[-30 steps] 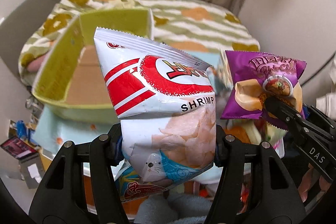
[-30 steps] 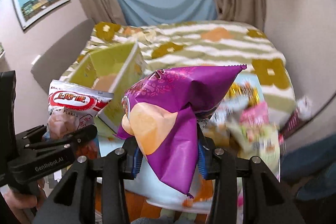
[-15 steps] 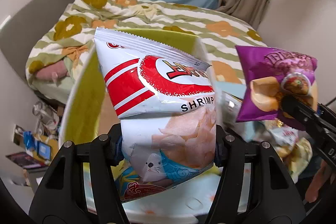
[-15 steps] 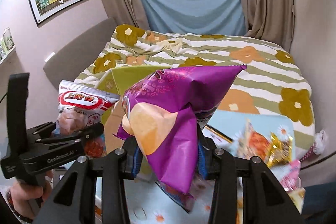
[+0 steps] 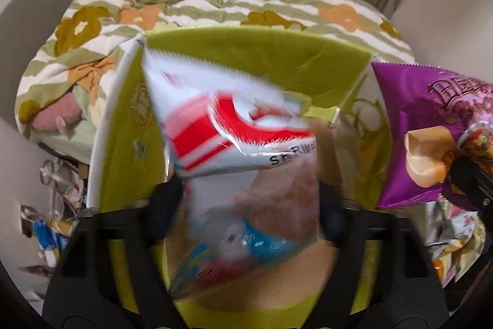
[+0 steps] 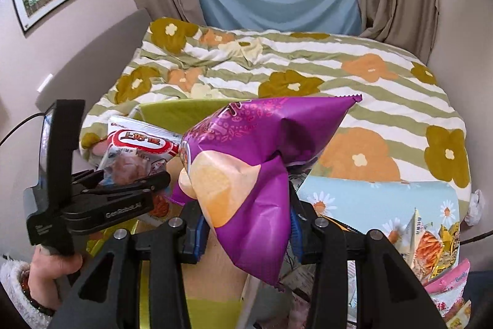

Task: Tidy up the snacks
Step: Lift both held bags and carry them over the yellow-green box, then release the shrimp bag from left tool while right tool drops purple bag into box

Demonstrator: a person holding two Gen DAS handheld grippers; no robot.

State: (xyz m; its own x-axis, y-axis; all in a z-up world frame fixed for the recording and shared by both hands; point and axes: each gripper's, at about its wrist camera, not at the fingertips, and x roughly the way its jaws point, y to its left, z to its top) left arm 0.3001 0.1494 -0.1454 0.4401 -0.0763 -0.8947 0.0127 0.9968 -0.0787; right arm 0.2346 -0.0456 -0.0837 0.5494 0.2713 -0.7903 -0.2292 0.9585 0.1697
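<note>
The left gripper (image 5: 249, 202), a black plastic two-finger tool, stands over the open green box (image 5: 262, 51), a stiff rectangular bin with matte lime walls, a white rim and a brown cardboard-coloured floor. Its jaws have just been opening and now stand wide apart; the shrimp chip bag (image 5: 243, 144), a glossy white foil pillow pack with a red band, a serrated top seam and a printed blue-and-pink picture, is between them but blurred, and the pads no longer press on it. The bag sits above the box floor, within the box walls, nearer the left wall than the right. The right gripper (image 6: 246, 230), of the same black build with blue pads, is clenched on the purple snack bag (image 6: 255, 162), a crinkled metallic-purple pouch with a peach-coloured patch, pinched at its waist so the upper half balloons to a pointed corner. This bag hangs just beside the right wall of the box, outside it in the left wrist view. A hand (image 6: 52, 273) grips the left tool's handle. At the right edge of the light blue daisy-print tabletop (image 6: 369, 205) lies a loose heap of small foil snack packets (image 6: 431, 248). Behind is a bed with a rumpled striped floral quilt (image 6: 308, 67).
</note>
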